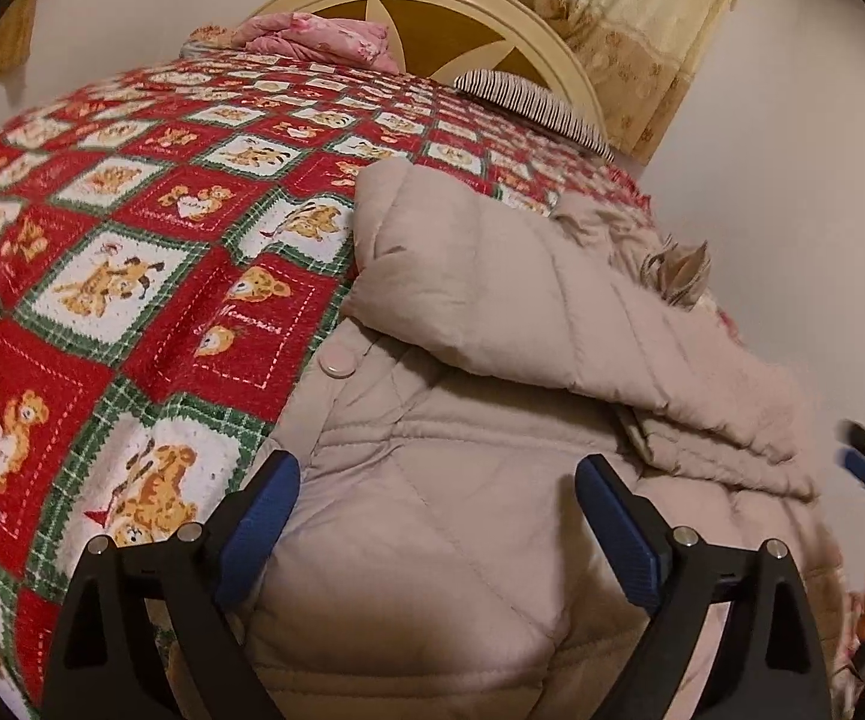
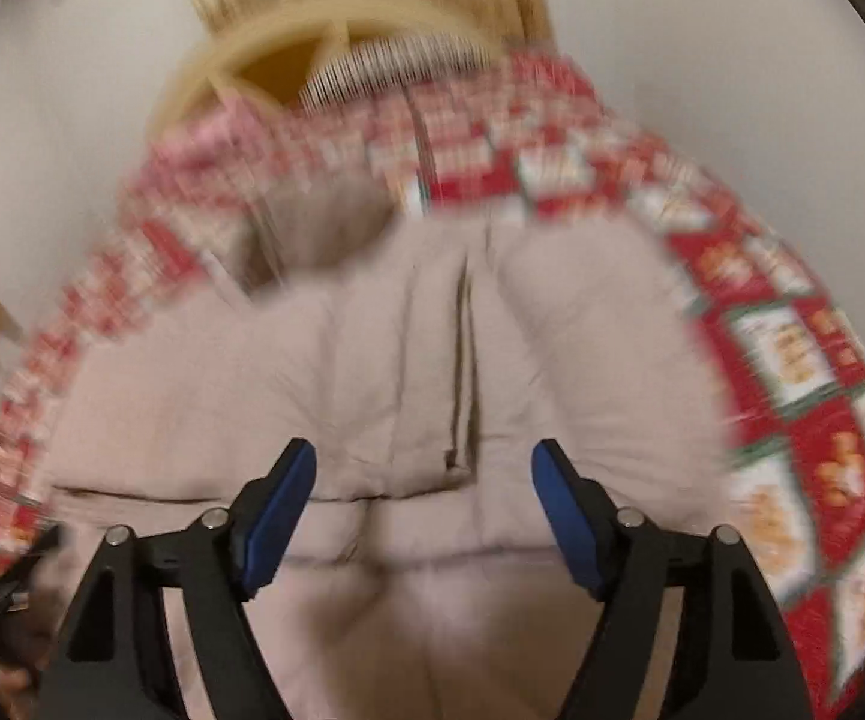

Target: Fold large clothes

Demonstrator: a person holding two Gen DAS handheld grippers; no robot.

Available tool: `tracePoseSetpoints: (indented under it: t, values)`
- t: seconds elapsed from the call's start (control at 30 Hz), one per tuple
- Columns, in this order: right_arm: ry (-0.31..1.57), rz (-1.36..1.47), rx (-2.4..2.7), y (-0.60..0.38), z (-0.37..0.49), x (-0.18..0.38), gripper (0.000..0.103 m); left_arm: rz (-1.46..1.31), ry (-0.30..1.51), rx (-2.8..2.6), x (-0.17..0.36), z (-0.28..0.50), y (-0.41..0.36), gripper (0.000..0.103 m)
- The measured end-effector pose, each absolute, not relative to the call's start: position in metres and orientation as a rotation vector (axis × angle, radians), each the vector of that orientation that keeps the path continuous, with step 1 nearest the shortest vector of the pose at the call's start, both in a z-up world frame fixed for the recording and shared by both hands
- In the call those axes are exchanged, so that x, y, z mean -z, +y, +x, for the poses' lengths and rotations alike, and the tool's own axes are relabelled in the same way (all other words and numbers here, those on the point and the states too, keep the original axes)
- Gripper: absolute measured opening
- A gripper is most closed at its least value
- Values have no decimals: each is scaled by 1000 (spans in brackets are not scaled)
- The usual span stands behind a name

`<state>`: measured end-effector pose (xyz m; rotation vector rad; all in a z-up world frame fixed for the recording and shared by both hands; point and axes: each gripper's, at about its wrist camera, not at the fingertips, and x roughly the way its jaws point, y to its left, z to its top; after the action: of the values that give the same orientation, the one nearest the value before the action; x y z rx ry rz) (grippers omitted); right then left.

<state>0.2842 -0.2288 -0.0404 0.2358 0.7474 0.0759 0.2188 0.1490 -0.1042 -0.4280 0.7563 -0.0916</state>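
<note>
A bed (image 1: 42, 276) is covered by a red teddy-bear blanket (image 1: 150, 228), and a beige quilted coat (image 1: 432, 540) is spread along one side of it, one sleeve (image 1: 492, 294) already folded across the body. The coat is judged bulky, soft and springy; the padded hem or a seam is best pinched. The left gripper (image 1: 435, 510) and right gripper (image 2: 423, 498) are held above it, jaws apart, nothing gripped.

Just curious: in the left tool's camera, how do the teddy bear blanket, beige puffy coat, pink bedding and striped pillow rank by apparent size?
1. Teddy bear blanket
2. Beige puffy coat, enlarged by nearness
3-4. Striped pillow and pink bedding: alike, both far, unranked.
</note>
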Motion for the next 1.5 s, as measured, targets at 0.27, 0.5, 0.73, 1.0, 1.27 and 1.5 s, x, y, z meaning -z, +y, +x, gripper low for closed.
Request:
tracePoseSetpoints:
  t: [0.27,0.5,0.73,1.0,1.27,1.5]
  values:
    - [354,-26,111,-265,74,-84,98,-560,728,196,93,178,173,93]
    - [287,-3,121,-314,-42,-101,98,-483,695,301,55,97,187,93]
    - [463,191,-115,-318,-12,-45,97,-381,651,324,47,21,192,93]
    - [813,288,-165,-296,50,63,91,-379,752,327,82,1,200,93]
    - [856,254,-108,-293,51,87,89,-452,818,439,109,-8,187,93]
    - [590,262,-40,-323,9,14,82,-405,787,433,110,-12,172,93]
